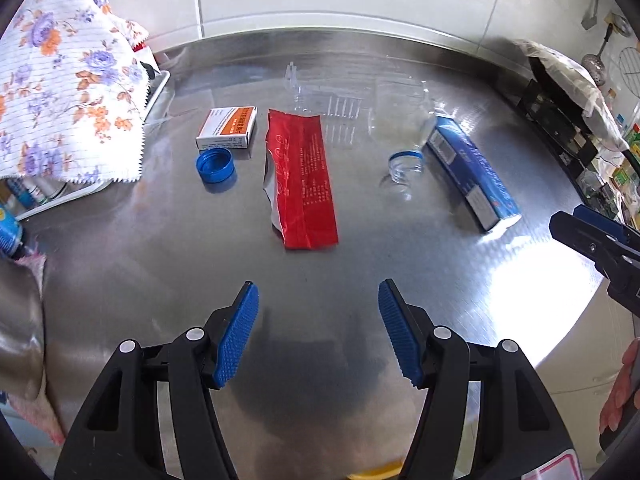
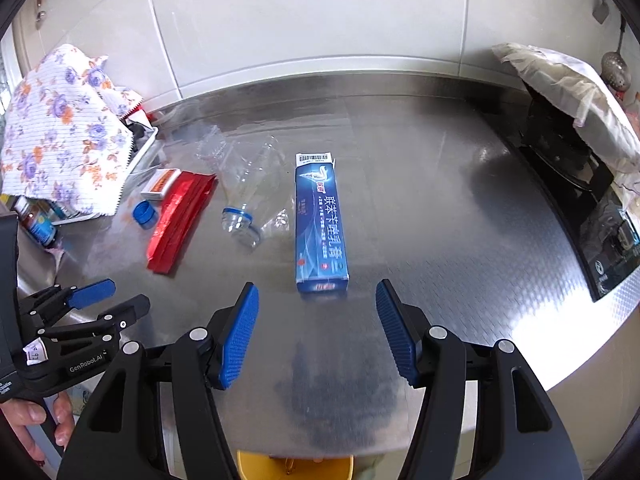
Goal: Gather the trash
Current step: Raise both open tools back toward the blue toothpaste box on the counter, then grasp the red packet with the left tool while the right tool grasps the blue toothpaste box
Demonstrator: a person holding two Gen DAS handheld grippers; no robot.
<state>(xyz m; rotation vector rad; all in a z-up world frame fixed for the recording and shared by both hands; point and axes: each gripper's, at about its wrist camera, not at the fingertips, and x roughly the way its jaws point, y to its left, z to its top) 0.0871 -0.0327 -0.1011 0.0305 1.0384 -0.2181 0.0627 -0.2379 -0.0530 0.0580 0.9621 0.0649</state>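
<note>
On the steel counter (image 1: 320,280) lie a red foil packet (image 1: 304,184), a small white and orange box (image 1: 228,128), a blue bottle cap (image 1: 215,165), a crushed clear plastic bottle (image 1: 404,164) with a blue neck ring, and a blue toothpaste box (image 1: 470,172). My left gripper (image 1: 318,328) is open and empty, just short of the red packet. My right gripper (image 2: 316,328) is open and empty, just short of the near end of the toothpaste box (image 2: 320,220). The right wrist view also shows the red packet (image 2: 180,224), the cap (image 2: 145,214) and the bottle (image 2: 244,216).
A floral cloth (image 1: 60,80) covers a white tray (image 1: 158,92) at the left. A black gas stove (image 2: 580,200) with a cloth-covered pot (image 2: 568,92) stands at the right. A yellow bin (image 2: 296,466) sits below the counter's front edge. Tiled wall behind.
</note>
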